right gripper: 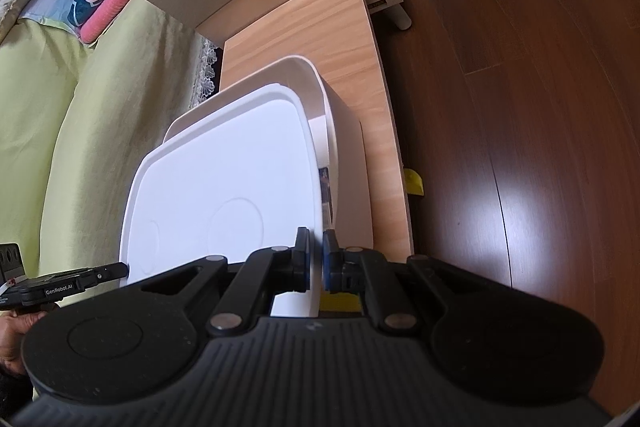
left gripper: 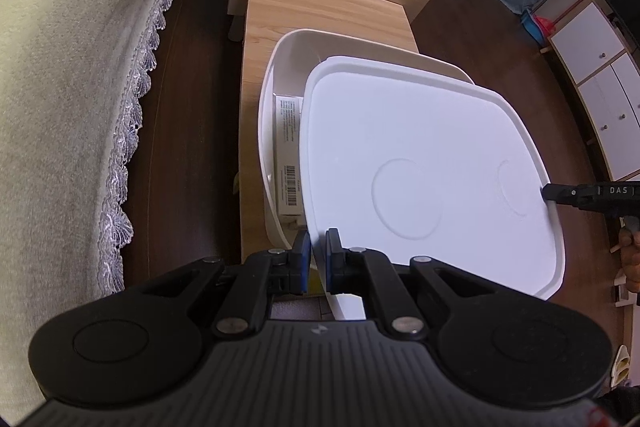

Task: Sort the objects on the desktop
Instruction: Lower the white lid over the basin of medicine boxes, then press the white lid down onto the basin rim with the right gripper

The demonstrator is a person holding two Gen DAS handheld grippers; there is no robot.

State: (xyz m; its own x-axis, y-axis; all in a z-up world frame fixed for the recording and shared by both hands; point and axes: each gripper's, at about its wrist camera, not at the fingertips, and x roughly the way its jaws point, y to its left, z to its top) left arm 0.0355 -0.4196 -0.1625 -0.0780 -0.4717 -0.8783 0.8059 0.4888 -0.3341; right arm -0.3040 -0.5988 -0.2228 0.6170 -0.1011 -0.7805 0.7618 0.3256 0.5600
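Both grippers are carrying the white lid [left gripper: 420, 167] over the white storage box [left gripper: 280, 67], which is sitting on the wooden table [left gripper: 320, 11] at frame centre. The left gripper [left gripper: 318, 259] is pinching the lid's near-left edge, its blue-padded jaws closed on the rim; the right gripper [right gripper: 316, 259] is clamping the opposite edge the same way. The lid is hanging offset, leaving a strip of the box open on the left of the left wrist view, where a barcoded carton [left gripper: 289, 163] is lying inside. To seat it well, I would judge that both hands should be sliding the lid level toward that open strip, matching the corners before lowering. Dark wood flooring [right gripper: 520, 107] is filling the right of the right wrist view; a green-covered bed [right gripper: 88, 131] is lying at its left.
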